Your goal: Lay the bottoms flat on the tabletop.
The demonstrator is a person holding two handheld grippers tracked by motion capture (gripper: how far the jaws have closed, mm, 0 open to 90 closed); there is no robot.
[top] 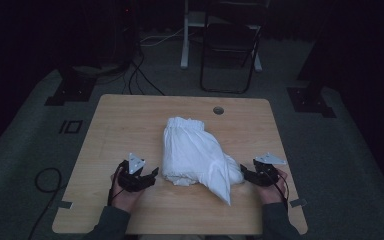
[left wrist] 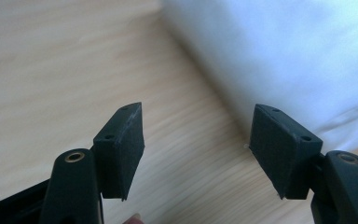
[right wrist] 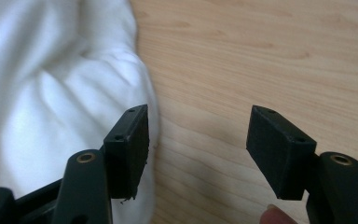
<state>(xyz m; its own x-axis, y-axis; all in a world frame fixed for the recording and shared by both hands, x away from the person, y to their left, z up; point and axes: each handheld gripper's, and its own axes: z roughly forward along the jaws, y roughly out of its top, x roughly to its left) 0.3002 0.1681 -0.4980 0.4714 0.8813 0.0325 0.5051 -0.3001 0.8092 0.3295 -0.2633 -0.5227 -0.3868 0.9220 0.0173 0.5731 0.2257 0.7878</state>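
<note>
A white folded garment (top: 195,155) with a gathered waistband at its far end lies in the middle of the wooden table (top: 125,120). My left gripper (top: 149,176) rests on the table just left of the garment's near edge, open, with nothing between its jaws. In the left gripper view the left gripper (left wrist: 196,140) faces bare wood, and the garment (left wrist: 284,51) lies beyond its right jaw. My right gripper (top: 244,174) sits at the garment's near right corner, open. In the right gripper view the right gripper (right wrist: 198,135) has its left jaw against the cloth (right wrist: 51,93).
A round cable hole (top: 218,110) sits near the table's far edge. Beyond the table stand a black folding chair (top: 230,45) and stand bases (top: 310,97) on a dark floor with cables (top: 140,75). Bare wood surrounds the garment.
</note>
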